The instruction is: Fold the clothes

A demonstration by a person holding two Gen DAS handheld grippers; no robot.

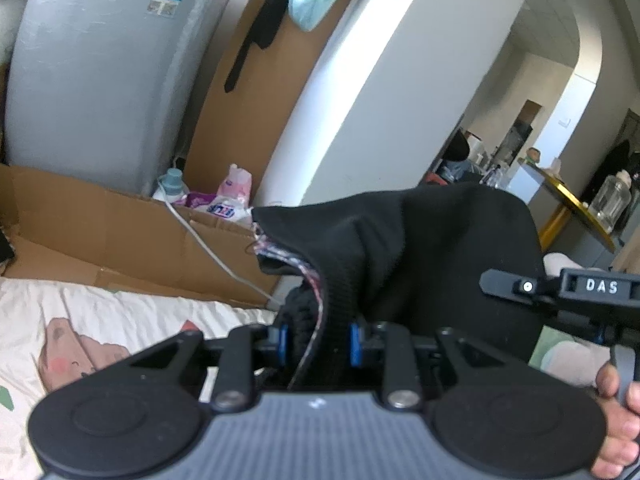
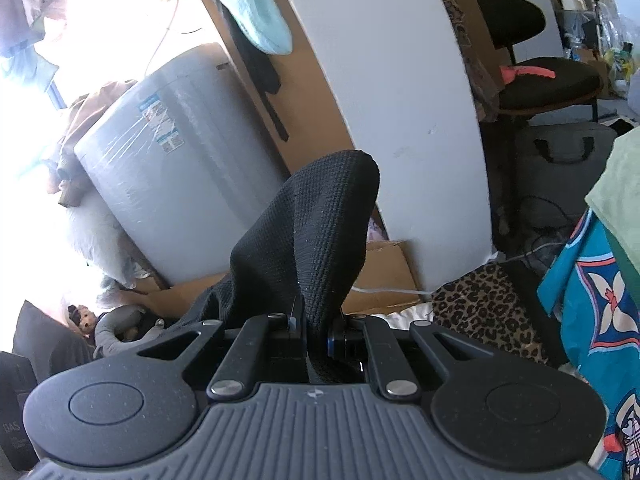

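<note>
Black knitted garment (image 1: pixel 420 248), ribbed at its hem and showing a patterned lining along one edge, hangs in the air above the cream printed bedsheet (image 1: pixel 120 320), and we hold it at two places at once. Our left gripper (image 1: pixel 318 344) has its blue-padded jaws narrowed onto a thick bunch of the ribbed hem, while our right gripper (image 2: pixel 316 334) is pinched almost closed on a thinner fold of the same knit, which rises in a hump ahead of the fingers. In the left wrist view the right gripper's black body (image 1: pixel 576 292) sits to the right of the garment and slightly above our left grip, close beside it, so the cloth between the two holds is short and slack. We judge that the coming move turns on this: the garment's long axis runs from one grip to the other, and the hands must draw apart along it before the cloth can be laid flat over the bedsheet.
</note>
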